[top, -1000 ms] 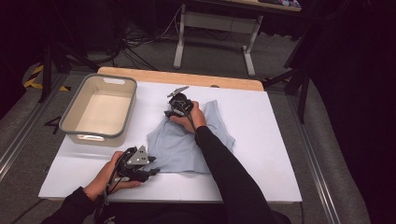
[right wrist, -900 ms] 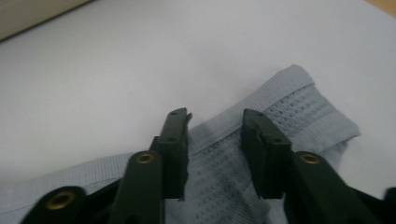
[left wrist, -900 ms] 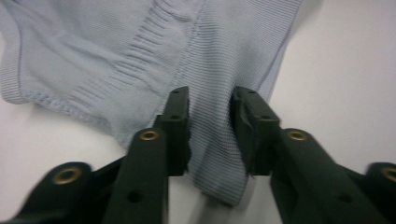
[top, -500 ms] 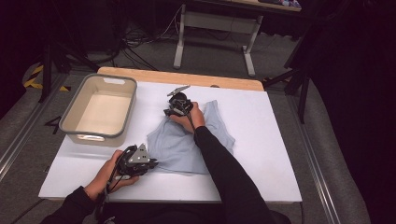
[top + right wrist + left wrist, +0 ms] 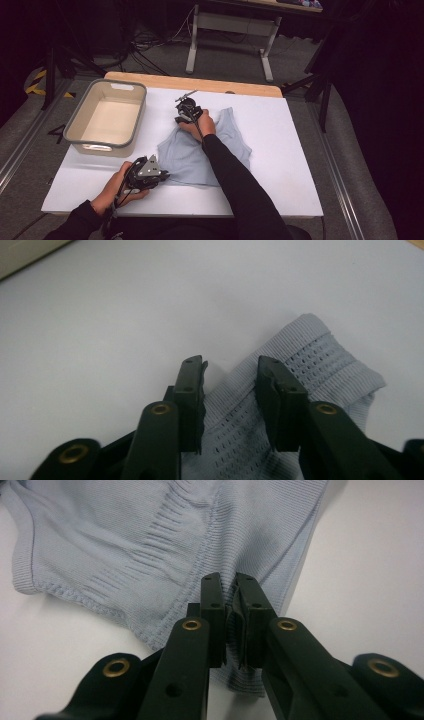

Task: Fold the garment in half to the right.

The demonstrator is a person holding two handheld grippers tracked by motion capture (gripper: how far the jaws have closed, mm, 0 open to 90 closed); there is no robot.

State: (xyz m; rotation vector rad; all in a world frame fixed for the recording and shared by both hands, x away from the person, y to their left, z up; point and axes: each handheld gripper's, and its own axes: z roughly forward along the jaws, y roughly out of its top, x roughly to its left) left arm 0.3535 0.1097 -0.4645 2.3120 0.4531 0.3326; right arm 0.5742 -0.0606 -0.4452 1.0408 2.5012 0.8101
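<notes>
While both hands work, a blue top [image 5: 200,155] lies on the bench [image 5: 280,150].
Left gripper [image 5: 229,611] clamps its seven-o'clock hem; right gripper [image 5: 230,390], jaws just closing, straddles the eleven-o'clock strap unpinched.

High view is set above the near edge of the table [image 5: 300,150], faced forward and down, far off. Left gripper view is mounted just behind its fingers [image 5: 212,605], aimed past them, very close to the shirt [image 5: 150,540] hem. Right gripper view is set likewise behind its fingers [image 5: 192,385], at a strap. Shirt and tabletop are shared by all three.
</notes>
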